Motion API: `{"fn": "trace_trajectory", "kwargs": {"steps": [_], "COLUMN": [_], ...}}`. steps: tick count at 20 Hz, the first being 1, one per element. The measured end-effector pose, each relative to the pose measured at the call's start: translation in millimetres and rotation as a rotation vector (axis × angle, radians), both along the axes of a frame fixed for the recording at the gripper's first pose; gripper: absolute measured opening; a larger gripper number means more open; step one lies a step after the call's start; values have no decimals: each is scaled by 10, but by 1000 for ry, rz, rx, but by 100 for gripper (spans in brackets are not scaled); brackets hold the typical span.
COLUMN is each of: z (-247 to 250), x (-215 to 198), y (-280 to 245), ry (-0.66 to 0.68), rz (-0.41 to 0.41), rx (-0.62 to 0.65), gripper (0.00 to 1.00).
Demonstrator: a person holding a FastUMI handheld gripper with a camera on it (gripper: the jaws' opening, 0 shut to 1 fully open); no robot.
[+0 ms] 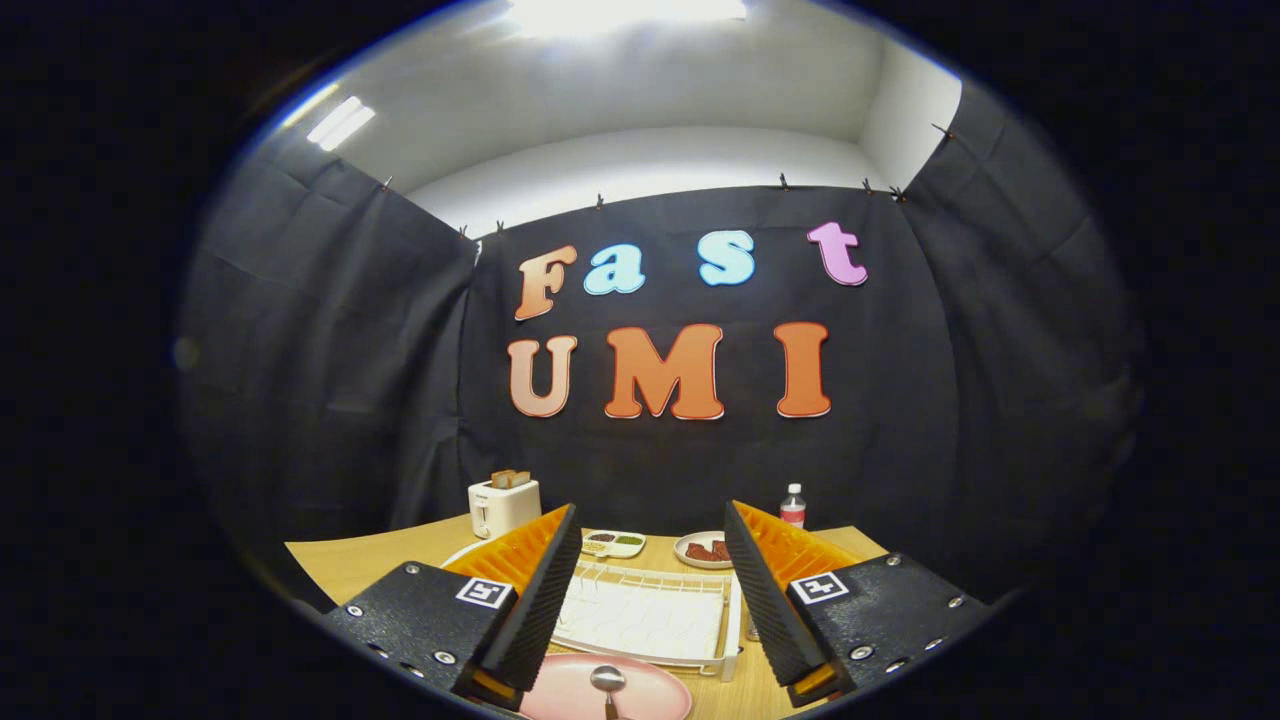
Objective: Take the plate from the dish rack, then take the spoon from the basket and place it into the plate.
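The gripper (650, 590) is held wide open above the wooden counter (360, 562), nothing being gripped. Between and below its fingers, a pink plate (560, 695) is seen, with the metal spoon (607, 682) laid in it. Just beyond, the white dish rack (650, 615) is placed; a toaster (503, 506) stands farther back.
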State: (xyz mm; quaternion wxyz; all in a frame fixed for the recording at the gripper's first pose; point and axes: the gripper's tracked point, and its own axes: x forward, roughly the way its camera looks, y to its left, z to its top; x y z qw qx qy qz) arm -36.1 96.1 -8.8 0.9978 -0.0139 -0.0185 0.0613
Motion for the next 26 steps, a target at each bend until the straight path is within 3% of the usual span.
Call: {"fn": "trace_trajectory", "kwargs": {"steps": [5,11,14,16,20,26], "z": [299,374,528,552,453,260], "x": [-2,53,-3,-55,-47,45], "y": [-123,-4,-180,-171,-128,-122], "ry": [-74,-67,-184,-230,-186,-139], "rz": [-112,-109,-191,-204,-175,-191], "rx": [-172,-94,-153,-154,-78,-126], "gripper": [91,94,94,94,94,94]}}
